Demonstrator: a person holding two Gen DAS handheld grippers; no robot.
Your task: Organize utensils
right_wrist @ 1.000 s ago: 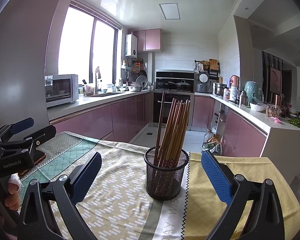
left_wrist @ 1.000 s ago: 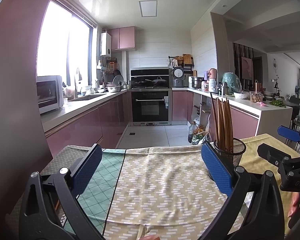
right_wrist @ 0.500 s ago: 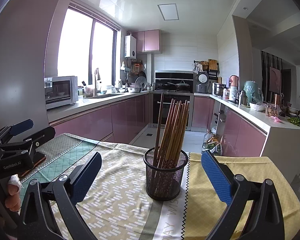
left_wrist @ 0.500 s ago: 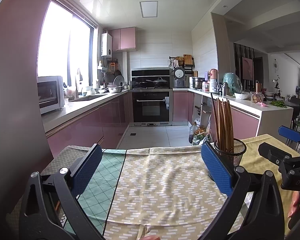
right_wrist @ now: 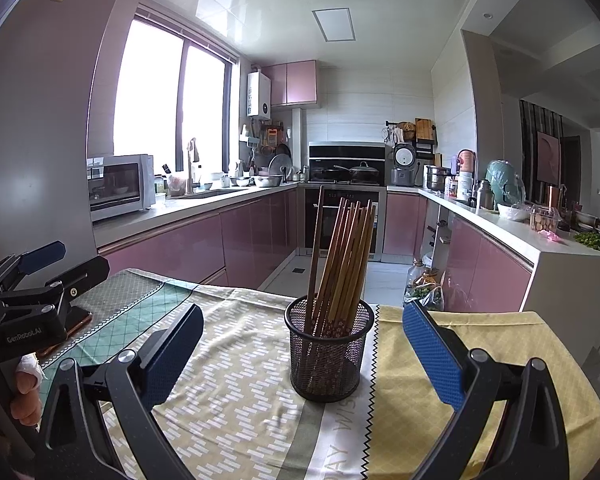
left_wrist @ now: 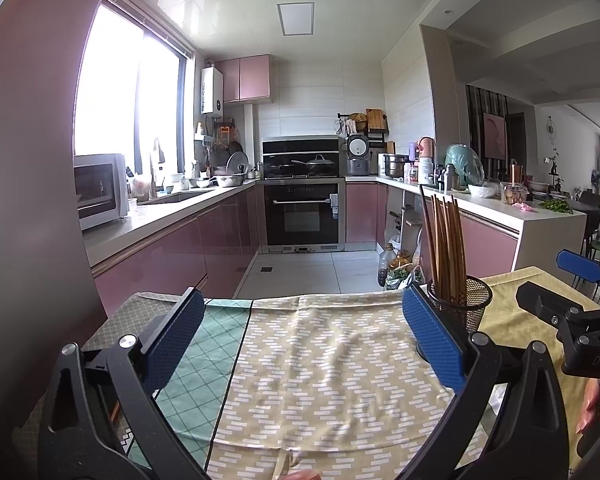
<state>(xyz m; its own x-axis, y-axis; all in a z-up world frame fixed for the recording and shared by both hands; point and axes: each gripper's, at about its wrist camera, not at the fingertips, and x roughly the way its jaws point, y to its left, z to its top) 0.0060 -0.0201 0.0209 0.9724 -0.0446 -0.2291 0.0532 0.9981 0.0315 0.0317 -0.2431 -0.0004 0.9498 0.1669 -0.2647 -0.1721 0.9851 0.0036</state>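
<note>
At frame centre, chopsticks [right_wrist: 340,264] stood unmoved in the holder [right_wrist: 327,354]; both hand-held grippers [right_wrist: 300,354] [left_wrist: 300,340] stayed spread, empty, suggesting sorting finished.

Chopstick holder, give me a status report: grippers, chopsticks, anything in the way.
Left gripper open, empty. Right gripper open, empty, facing the mesh holder. Chopsticks upright in the holder, leaning right. Nothing between the jaws and the holder on the tablecloth.

A patterned tablecloth [right_wrist: 236,376] covers the near table, green at left, yellow at right. Far left, a white microwave [right_wrist: 118,186] sits on the counter [left_wrist: 160,216] by the sink. Dead ahead, a black oven [left_wrist: 303,214]; pans rest on the stove above.
</note>
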